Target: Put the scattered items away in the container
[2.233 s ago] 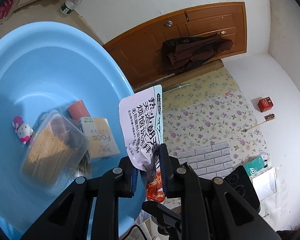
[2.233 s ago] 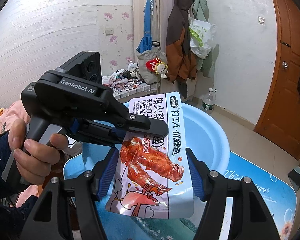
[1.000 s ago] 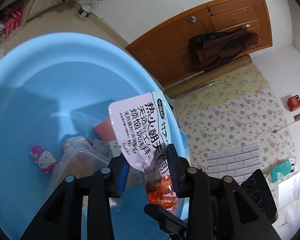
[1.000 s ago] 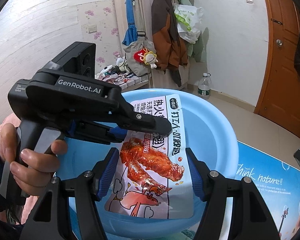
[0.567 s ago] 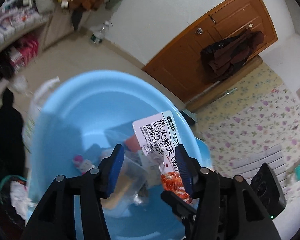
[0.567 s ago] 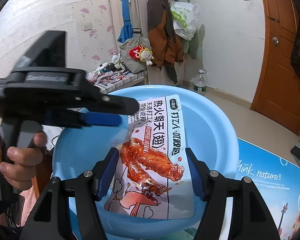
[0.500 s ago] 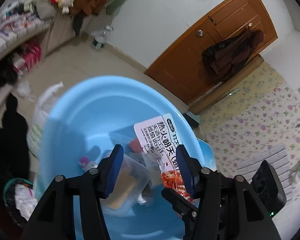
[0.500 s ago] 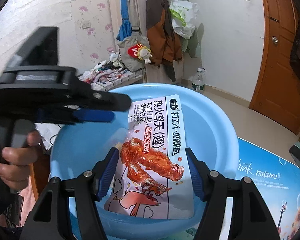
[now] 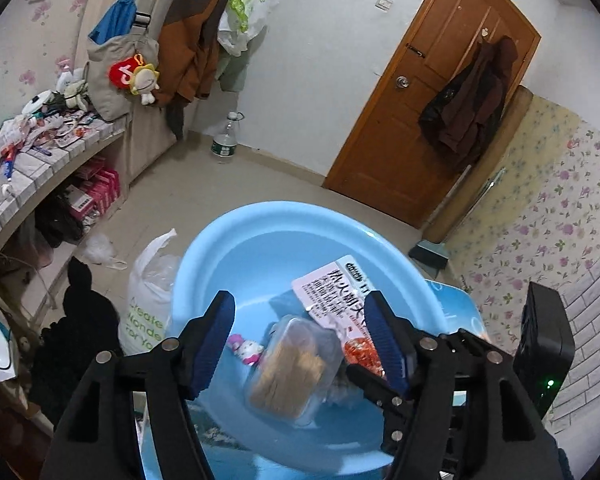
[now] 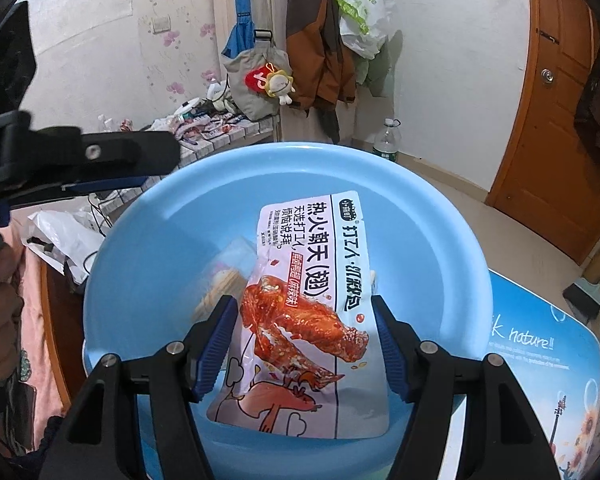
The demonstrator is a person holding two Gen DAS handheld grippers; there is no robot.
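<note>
Release is the step in hand, as I judge it; the snack packet (image 10: pixel 312 312) hangs over the blue basin (image 10: pixel 148 240), its sides against the blue pads of the right claw (image 10: pixel 304 346), which pinches it across its width; the left claw (image 9: pixel 298 340) is spreading its jaws with nothing between them, off to the side in the right view. To do this well, I would lower the packet closer to the basin's floor before letting go, so it drops flat rather than catching on the rim; the right jaws should part fully and draw back upward, clear of the clear plastic box (image 9: pixel 296 364) and the small pink toy (image 9: pixel 246 350) already lying inside. The packet itself is a flat, glossy pouch, pale with dark Chinese lettering on its upper half and a picture of red glazed chicken wings below; it looks light and floppy, likely to slide once freed.
</note>
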